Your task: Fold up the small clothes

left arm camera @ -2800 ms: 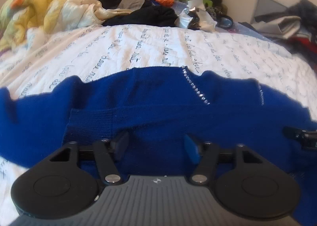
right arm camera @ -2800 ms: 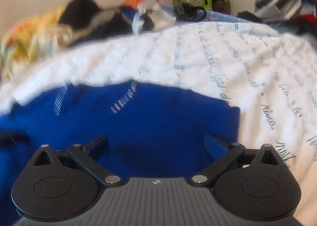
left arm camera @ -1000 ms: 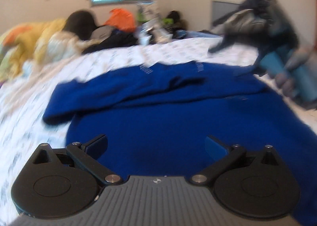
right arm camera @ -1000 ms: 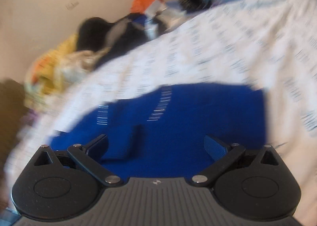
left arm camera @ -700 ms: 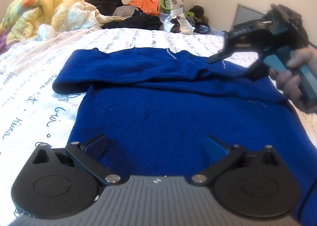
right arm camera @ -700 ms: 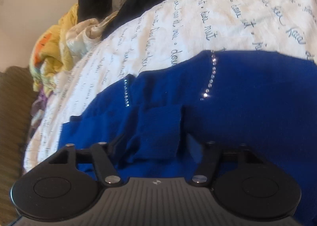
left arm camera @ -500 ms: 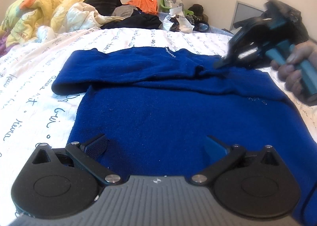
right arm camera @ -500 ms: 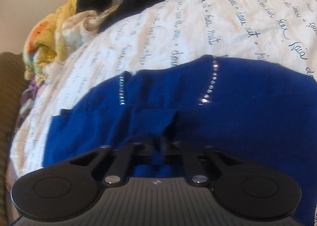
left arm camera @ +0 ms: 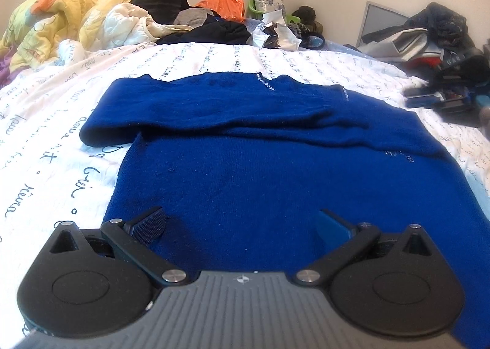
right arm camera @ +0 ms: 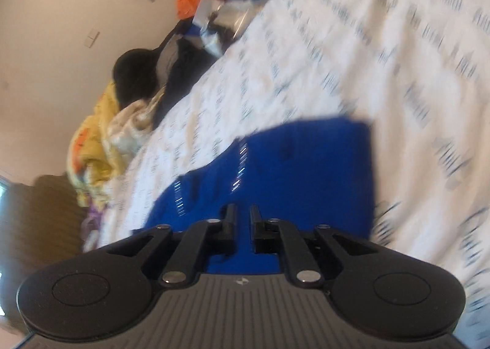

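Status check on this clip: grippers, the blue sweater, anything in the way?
Left gripper open, low over blue sweater. Right gripper jaws narrow, opening, nothing between them. Sweater flat on bed sheet, one sleeve folded across. Nothing obstructing.

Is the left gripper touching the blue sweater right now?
Cannot tell. In the left wrist view the left gripper has its jaws wide open over the blue sweater, but the camera looks along the fingers, so neither contact nor a gap shows plainly.

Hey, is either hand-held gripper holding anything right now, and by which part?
Nothing is held. The left hand-held gripper is open over the blue sweater; the right hand-held gripper is opening, its gap empty.
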